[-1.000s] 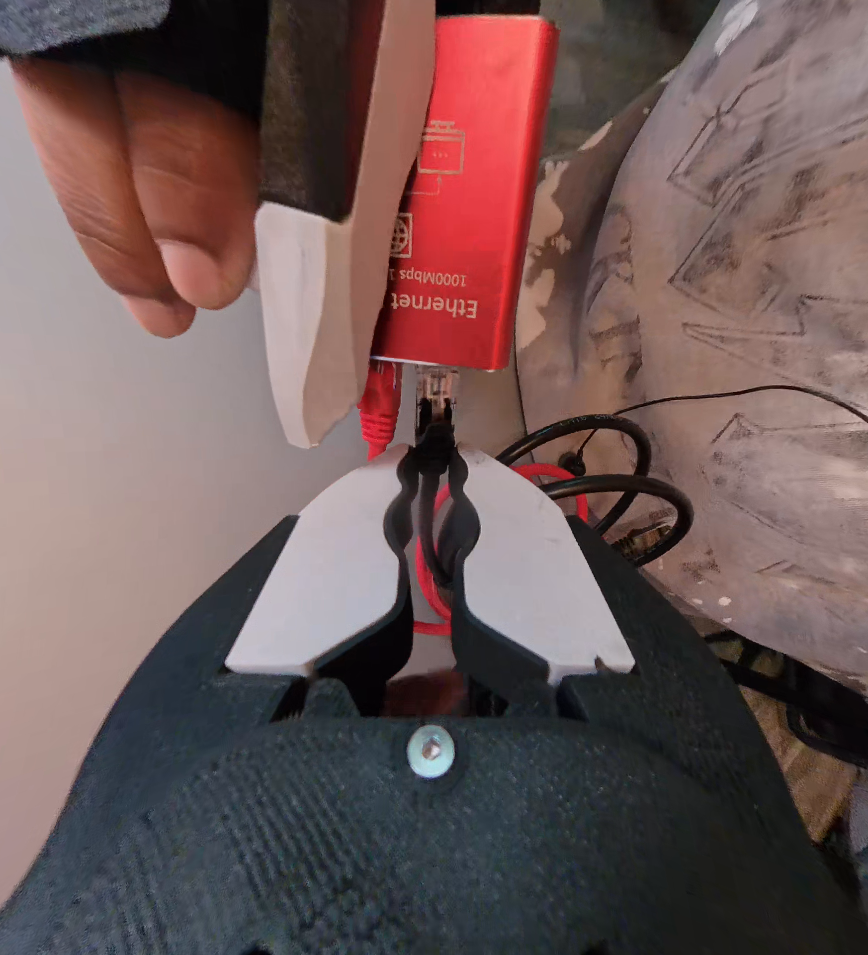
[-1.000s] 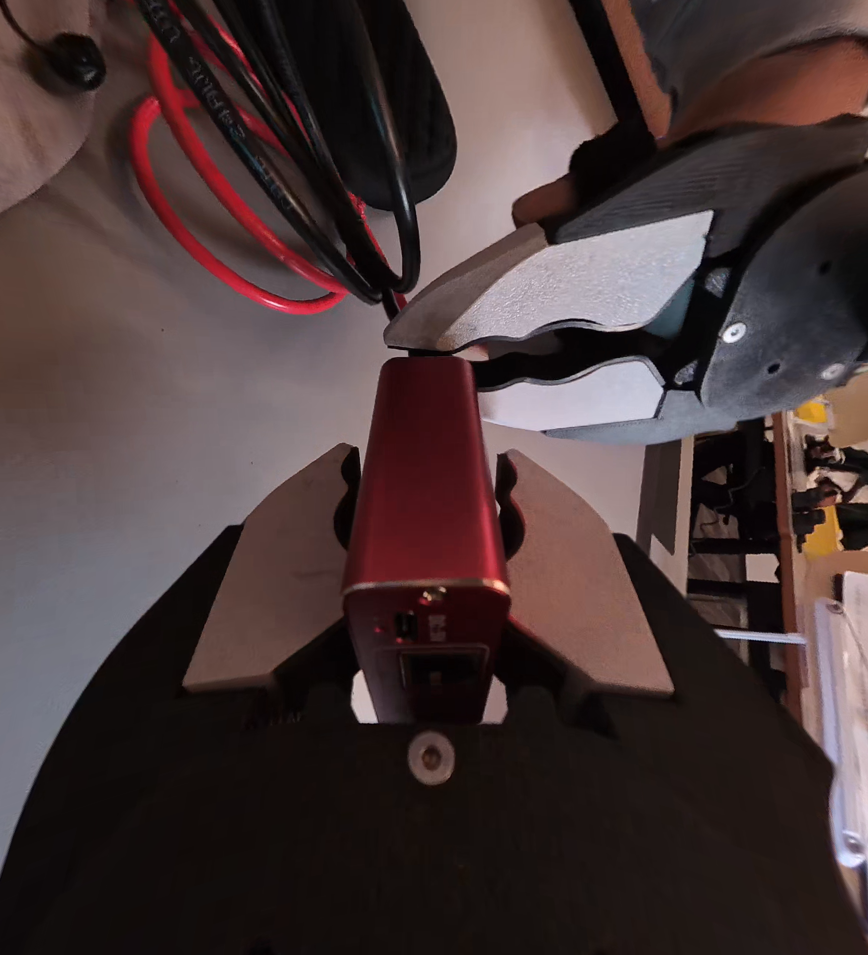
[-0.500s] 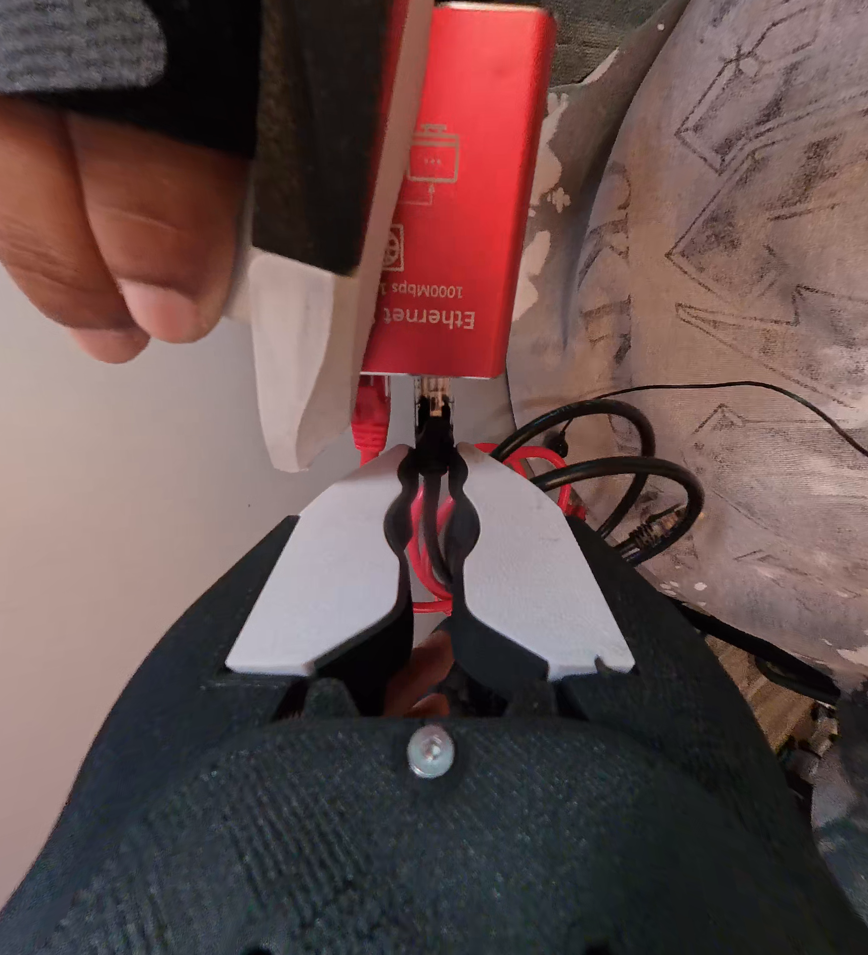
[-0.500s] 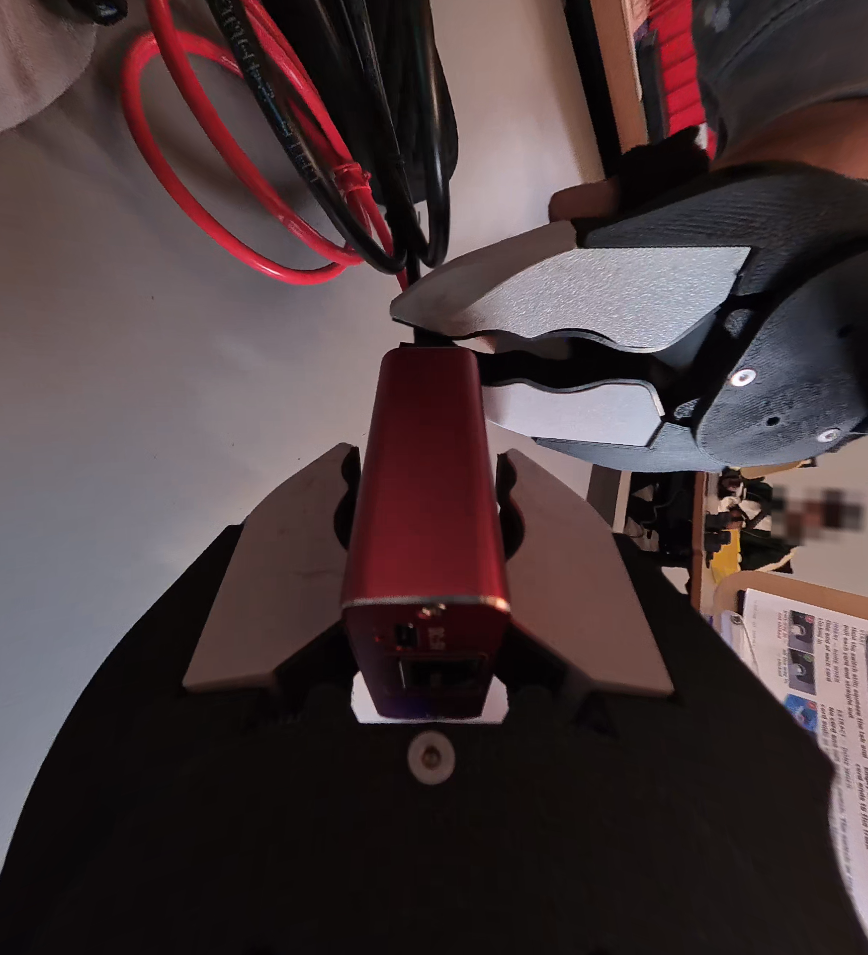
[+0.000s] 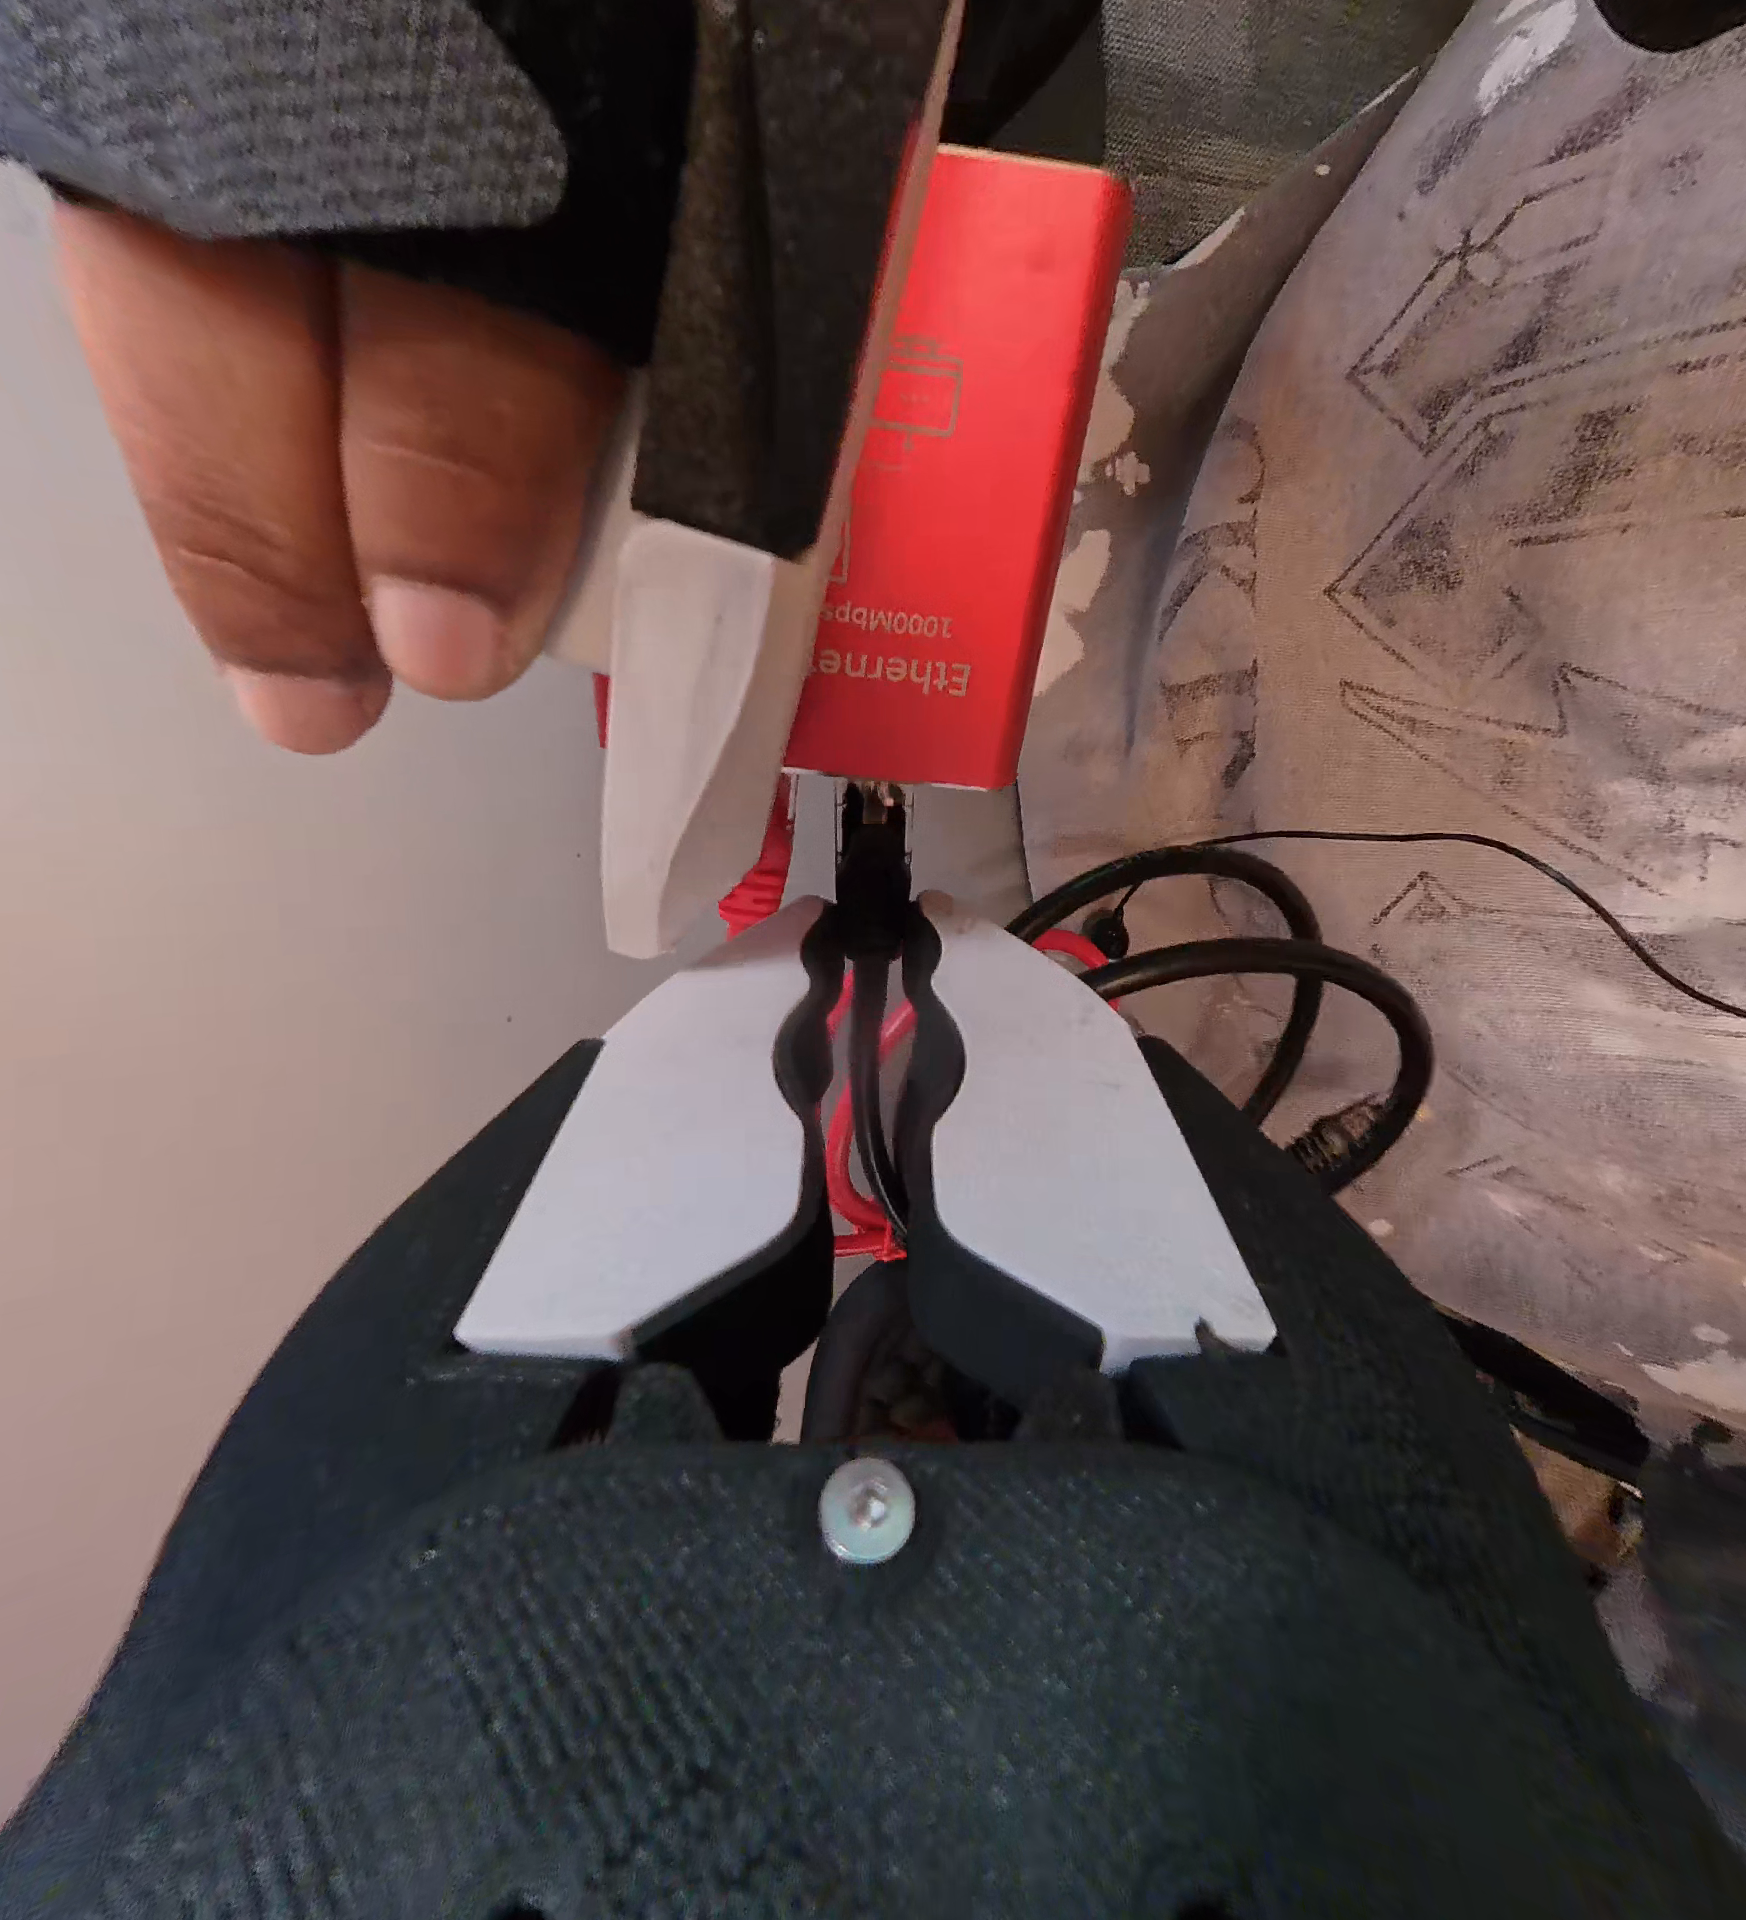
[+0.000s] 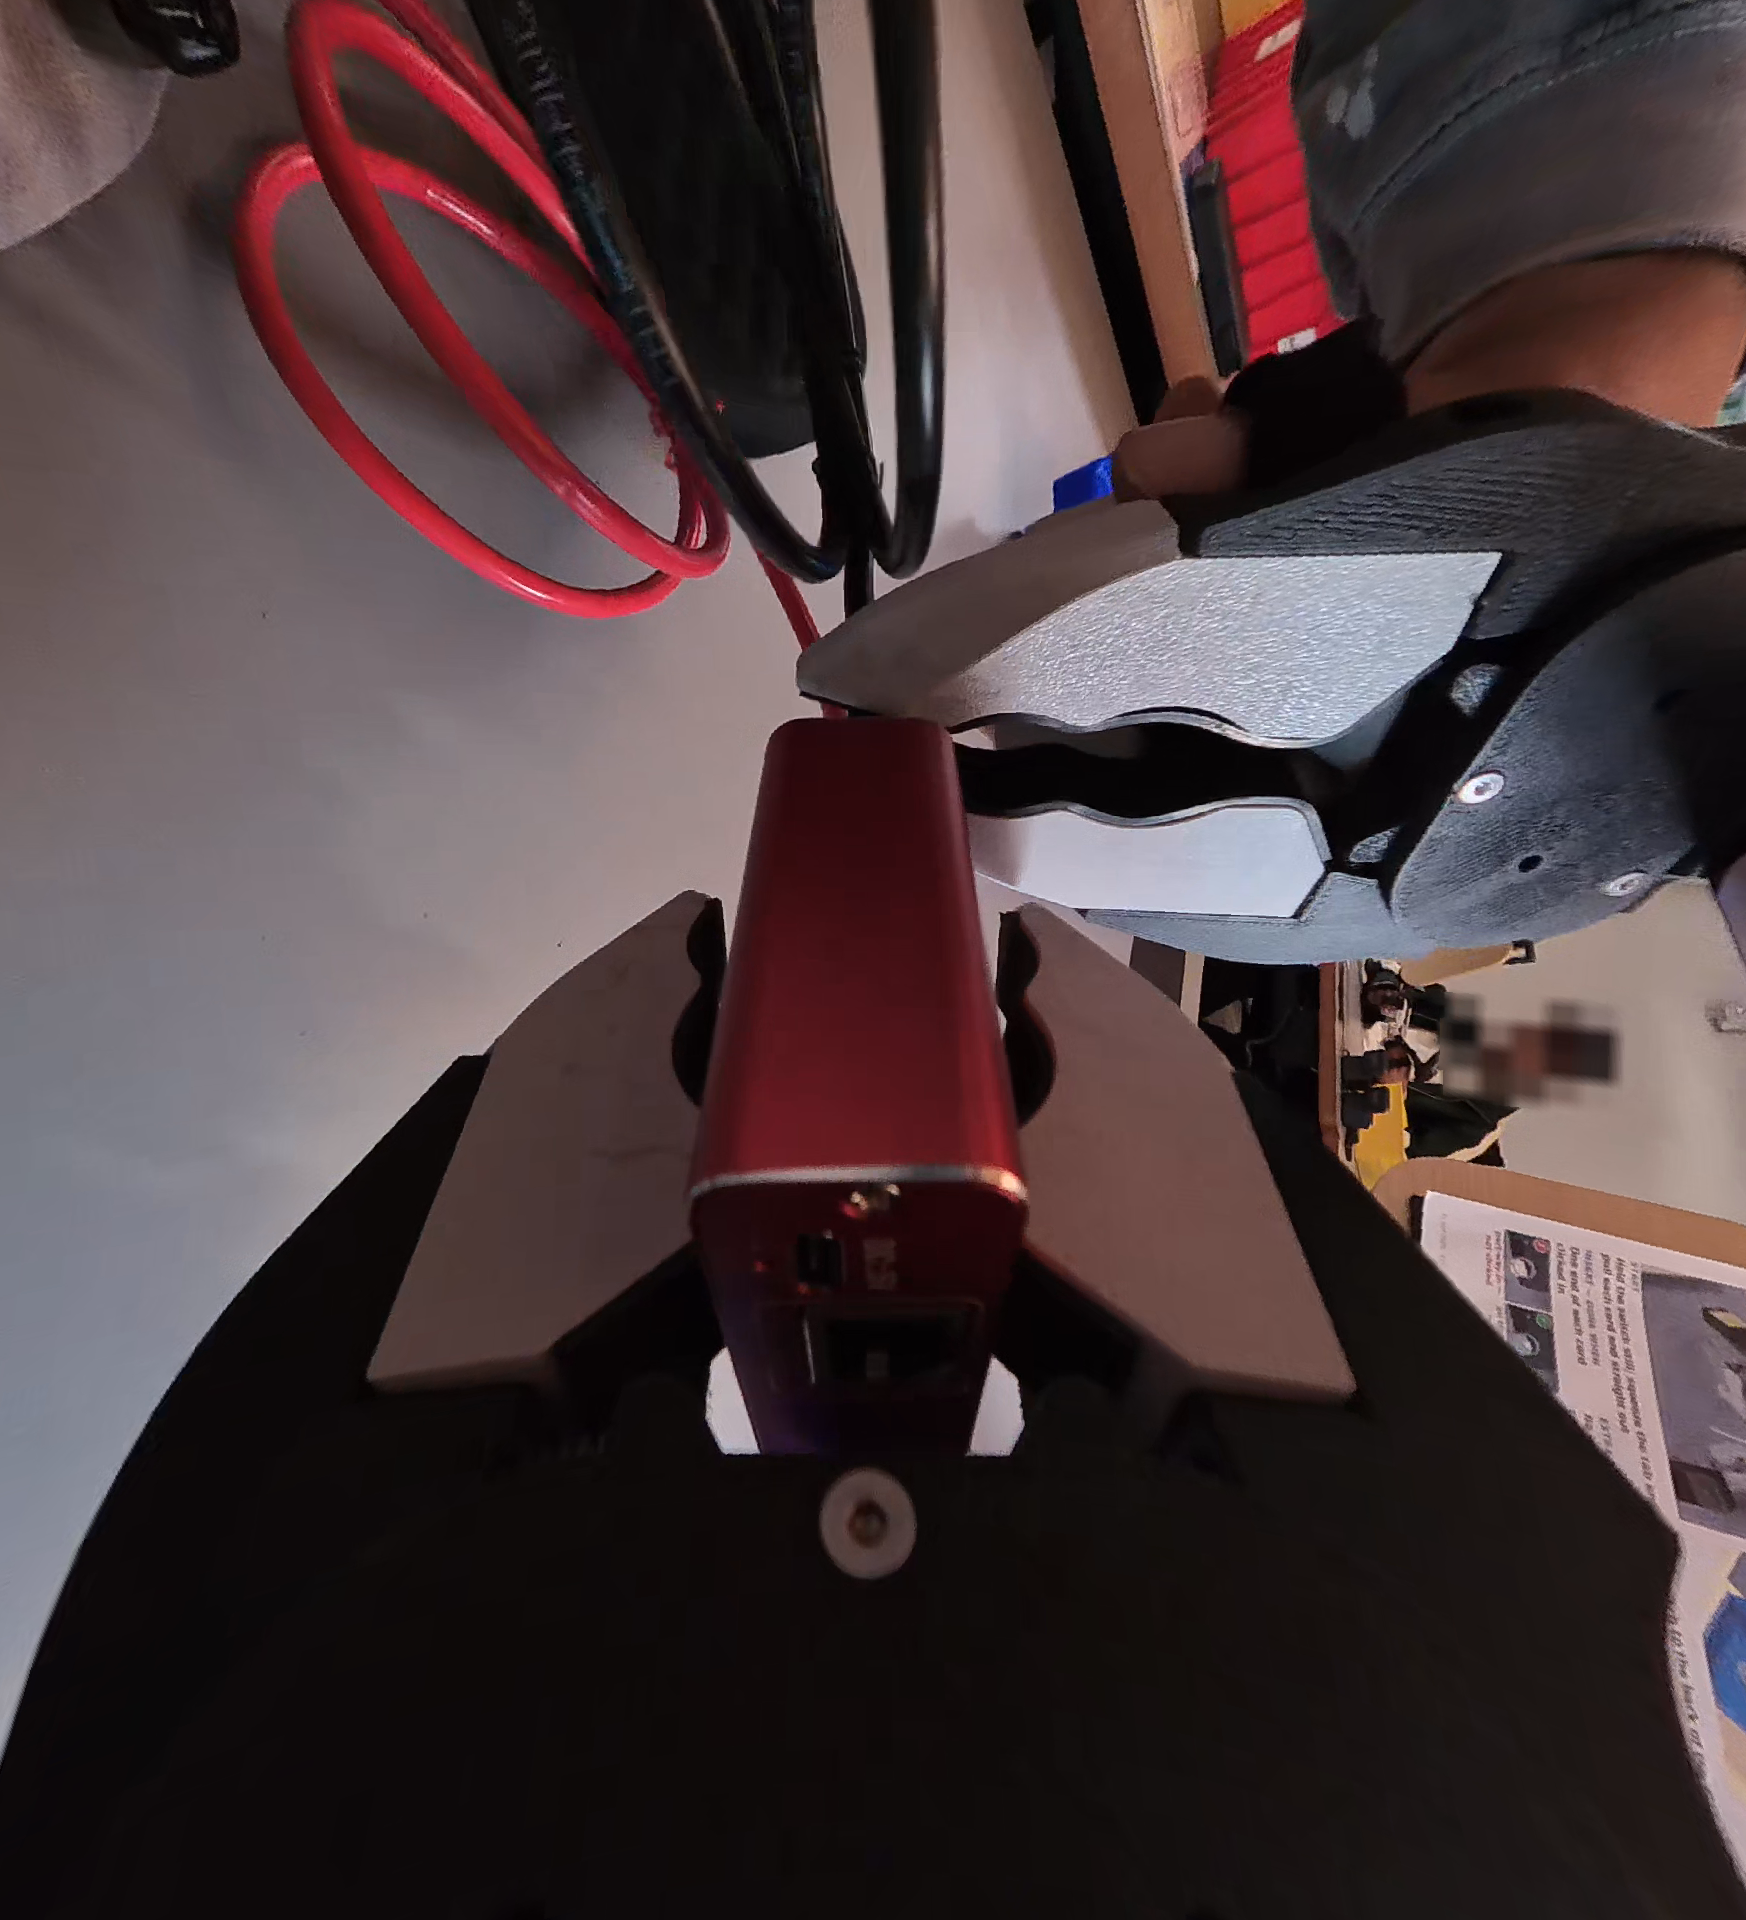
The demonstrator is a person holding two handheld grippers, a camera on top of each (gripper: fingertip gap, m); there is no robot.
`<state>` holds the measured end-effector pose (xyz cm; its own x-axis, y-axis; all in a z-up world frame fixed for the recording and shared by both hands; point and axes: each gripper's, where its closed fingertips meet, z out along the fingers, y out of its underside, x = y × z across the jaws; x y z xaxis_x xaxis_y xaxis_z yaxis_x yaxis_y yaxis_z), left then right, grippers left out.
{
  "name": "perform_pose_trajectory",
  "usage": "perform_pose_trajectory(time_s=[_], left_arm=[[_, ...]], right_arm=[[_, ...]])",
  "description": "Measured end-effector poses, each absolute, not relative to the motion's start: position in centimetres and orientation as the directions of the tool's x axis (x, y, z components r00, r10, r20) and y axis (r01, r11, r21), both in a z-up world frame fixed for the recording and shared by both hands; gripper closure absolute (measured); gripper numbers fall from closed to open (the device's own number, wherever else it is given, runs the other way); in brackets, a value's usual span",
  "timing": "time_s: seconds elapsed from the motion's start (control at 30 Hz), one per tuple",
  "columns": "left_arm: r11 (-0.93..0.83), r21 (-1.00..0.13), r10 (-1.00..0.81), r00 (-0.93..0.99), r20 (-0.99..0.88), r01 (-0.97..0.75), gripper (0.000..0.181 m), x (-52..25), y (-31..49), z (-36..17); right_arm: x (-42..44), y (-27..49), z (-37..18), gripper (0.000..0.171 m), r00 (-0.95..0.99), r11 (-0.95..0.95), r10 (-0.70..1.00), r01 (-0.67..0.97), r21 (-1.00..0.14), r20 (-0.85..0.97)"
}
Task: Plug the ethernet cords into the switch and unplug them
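Note:
The red metal switch (image 5: 962,488) is held by my right gripper (image 6: 853,935), whose jaws are shut on its sides; it also shows in the right wrist view (image 6: 848,956). My left gripper (image 5: 871,914) is shut on the black ethernet cord (image 5: 874,852), just behind its plug, which sits in the switch's near port. A red ethernet cord (image 5: 760,883) is plugged in beside it, partly hidden by the right gripper's finger (image 5: 682,727). The left gripper also shows in the right wrist view (image 6: 962,748), at the switch's far end.
Loops of red cord (image 6: 412,343) and black cord (image 6: 910,312) lie on the pale table (image 6: 173,831). A patterned grey cloth (image 5: 1523,623) lies to the right in the left wrist view. A printed sheet (image 6: 1679,1455) on a wooden board lies at the right. A person's fingers (image 5: 329,499) hold the right gripper.
The black plug has gone further into the switch port: the clear connector showed a second ago and is nearly hidden now. Both grippers stay shut and shifted slightly together.

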<state>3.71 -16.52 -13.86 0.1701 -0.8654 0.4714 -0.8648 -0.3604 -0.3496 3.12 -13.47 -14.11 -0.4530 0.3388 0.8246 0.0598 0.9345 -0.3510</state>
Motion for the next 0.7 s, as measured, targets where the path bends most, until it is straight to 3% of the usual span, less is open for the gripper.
perform_pose_trajectory(time_s=[0.03,0.33,0.7], left_arm=[[-0.355,-0.354,-0.869,0.166,0.466,-0.865,0.171,3.7,-16.6,-13.9],[-0.359,-0.451,-0.883,0.140,0.449,-0.818,0.171,3.7,-17.1,-14.9],[-0.341,-0.471,-0.905,0.148,0.400,-0.813,0.172,4.0,-17.3,-16.1]], right_arm=[[3.1,-13.5,-14.2,0.120,-0.456,0.935,0.337,0.058,-0.350,0.824],[2.7,-14.3,-15.3,0.120,-0.501,0.930,0.337,0.043,-0.366,0.797],[2.8,-14.6,-16.3,0.120,-0.537,0.941,0.312,0.063,-0.331,0.784]])
